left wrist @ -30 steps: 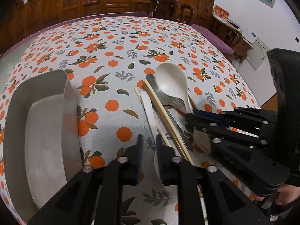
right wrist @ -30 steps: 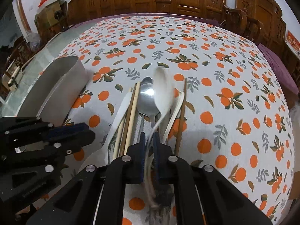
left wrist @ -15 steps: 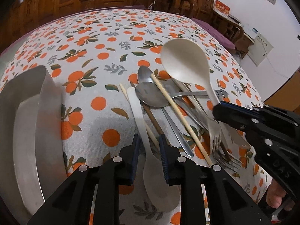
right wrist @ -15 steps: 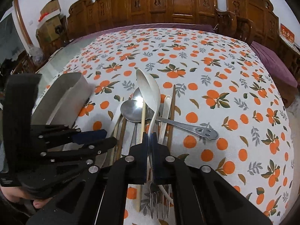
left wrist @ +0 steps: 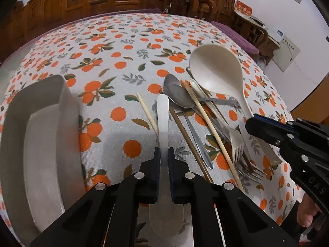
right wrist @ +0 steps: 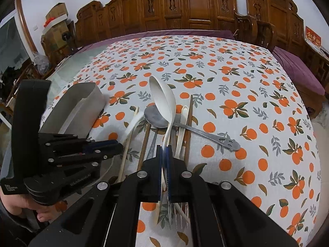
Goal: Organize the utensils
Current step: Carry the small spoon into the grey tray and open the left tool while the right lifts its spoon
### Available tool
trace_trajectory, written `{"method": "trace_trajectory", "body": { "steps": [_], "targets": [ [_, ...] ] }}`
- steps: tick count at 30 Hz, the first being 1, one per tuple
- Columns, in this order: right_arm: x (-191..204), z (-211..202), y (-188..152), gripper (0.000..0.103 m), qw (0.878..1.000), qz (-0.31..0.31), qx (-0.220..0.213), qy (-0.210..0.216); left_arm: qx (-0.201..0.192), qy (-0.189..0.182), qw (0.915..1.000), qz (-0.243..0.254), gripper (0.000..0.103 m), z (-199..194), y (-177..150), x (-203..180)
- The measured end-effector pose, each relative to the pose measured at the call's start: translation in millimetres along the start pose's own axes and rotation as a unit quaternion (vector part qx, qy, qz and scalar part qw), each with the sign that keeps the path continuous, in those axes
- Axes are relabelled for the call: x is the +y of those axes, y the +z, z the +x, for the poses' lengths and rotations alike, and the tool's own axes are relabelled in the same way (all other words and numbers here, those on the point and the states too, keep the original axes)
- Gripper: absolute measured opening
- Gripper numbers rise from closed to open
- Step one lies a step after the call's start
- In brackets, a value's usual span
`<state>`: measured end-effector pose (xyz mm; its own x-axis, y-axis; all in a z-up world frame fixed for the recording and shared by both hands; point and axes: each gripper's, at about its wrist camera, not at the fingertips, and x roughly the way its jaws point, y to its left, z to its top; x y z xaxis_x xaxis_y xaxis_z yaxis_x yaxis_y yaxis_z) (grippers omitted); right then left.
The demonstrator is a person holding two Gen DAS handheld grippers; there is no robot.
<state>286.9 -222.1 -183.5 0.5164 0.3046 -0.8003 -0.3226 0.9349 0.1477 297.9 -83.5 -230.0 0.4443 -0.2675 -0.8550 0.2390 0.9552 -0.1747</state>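
Fig.: my left gripper (left wrist: 164, 160) pinches flat pale spoon (left wrist: 162, 115) mid-handle; right gripper (right wrist: 164, 154) clamps big ladle (right wrist: 162, 96) at neck. Both light, stiff, slick plastic prob.; tray (left wrist: 41, 127) left of frame.

A big white spoon (left wrist: 218, 76) is tilted above a heap of metal spoons (left wrist: 180, 95), forks (left wrist: 236, 142) and chopsticks (left wrist: 209, 123).
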Motion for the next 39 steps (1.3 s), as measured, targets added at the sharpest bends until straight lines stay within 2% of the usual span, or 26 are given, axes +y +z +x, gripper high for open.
{"method": "trace_trajectory", "body": {
  "steps": [13, 24, 33, 39],
  "targets": [
    [25, -13, 8, 0.005, 1.000, -0.002, -0.019, 0.023, -0.041, 0.002, 0.9991, -0.008, 0.006, -51, 3, 16],
    [67, -17, 22, 0.005, 0.998, -0.013, -0.033, 0.050, -0.067, 0.035, 0.9968, -0.025, 0.007, -96, 2, 66],
    [102, -14, 29, 0.005, 0.997, -0.026, -0.033, 0.067, -0.046, 0.066, 0.9956, -0.048, 0.007, -86, -8, 112],
    [122, -11, 31, 0.005, 0.996, -0.038, -0.029, 0.073, -0.032, 0.073, 0.9949, -0.061, 0.007, -72, -18, 129]
  ]
}}
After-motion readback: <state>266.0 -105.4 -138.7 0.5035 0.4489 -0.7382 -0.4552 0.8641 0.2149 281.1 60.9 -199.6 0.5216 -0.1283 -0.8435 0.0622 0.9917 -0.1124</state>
